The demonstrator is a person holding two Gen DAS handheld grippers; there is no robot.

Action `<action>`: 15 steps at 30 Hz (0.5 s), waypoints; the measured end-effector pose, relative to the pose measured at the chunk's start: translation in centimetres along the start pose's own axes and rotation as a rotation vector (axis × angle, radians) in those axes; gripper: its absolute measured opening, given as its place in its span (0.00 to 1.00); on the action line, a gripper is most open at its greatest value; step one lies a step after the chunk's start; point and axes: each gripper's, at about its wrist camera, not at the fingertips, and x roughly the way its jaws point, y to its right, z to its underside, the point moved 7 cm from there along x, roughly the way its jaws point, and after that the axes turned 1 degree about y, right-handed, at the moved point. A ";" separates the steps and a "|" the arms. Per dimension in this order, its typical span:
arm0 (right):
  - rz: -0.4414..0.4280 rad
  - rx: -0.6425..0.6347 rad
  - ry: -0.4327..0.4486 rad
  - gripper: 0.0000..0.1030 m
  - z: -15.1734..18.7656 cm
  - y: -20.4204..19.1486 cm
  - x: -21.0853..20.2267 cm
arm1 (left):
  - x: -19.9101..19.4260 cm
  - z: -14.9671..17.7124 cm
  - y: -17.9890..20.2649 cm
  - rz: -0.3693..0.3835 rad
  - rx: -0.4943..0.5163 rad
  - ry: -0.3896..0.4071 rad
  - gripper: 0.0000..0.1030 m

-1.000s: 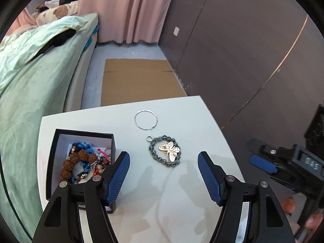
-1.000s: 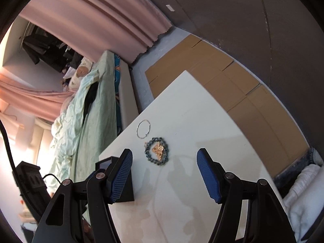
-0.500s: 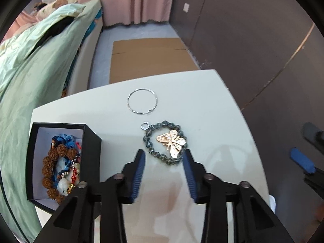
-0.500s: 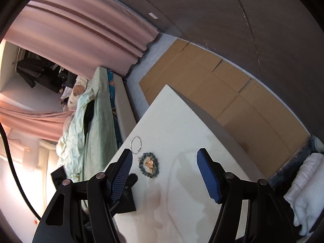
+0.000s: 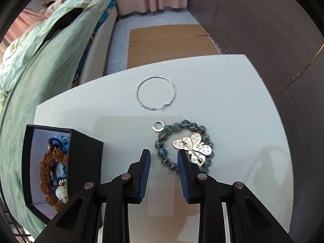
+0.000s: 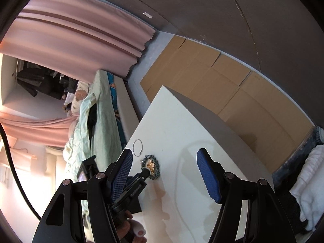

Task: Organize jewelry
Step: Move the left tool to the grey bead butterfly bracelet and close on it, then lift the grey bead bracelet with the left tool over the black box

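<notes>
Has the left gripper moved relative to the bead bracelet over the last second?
Yes. The left gripper has advanced toward the bead bracelet on the table, fingers narrowed around its near side.

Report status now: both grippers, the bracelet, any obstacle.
Left gripper open, fingers astride bead bracelet rim. Right gripper open, holding nothing. Butterfly brooch lies on bracelet; small ring beside it.

Right gripper wide open above white table — beaded bracelet (butterfly brooch inside), thin hoop beside
</notes>
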 end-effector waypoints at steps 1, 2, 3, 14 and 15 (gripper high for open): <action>-0.003 0.002 0.000 0.65 0.0 0.0 0.0 | 0.1 -0.2 -0.1 0.016 -0.013 0.012 0.26; -0.005 0.004 0.000 0.65 0.1 0.1 -0.1 | 0.1 -0.2 -0.1 0.035 -0.026 0.011 0.25; -0.006 0.006 -0.001 0.65 0.1 0.1 0.0 | 0.2 -0.4 -0.3 0.047 -0.032 0.011 0.24; -0.029 -0.034 -0.046 0.65 1.0 -1.1 1.5 | -1.5 -0.4 -0.7 0.138 0.011 0.050 0.10; -0.026 -0.042 -0.052 0.65 1.1 -1.3 1.7 | -1.8 -0.5 -0.7 0.147 0.014 0.055 0.10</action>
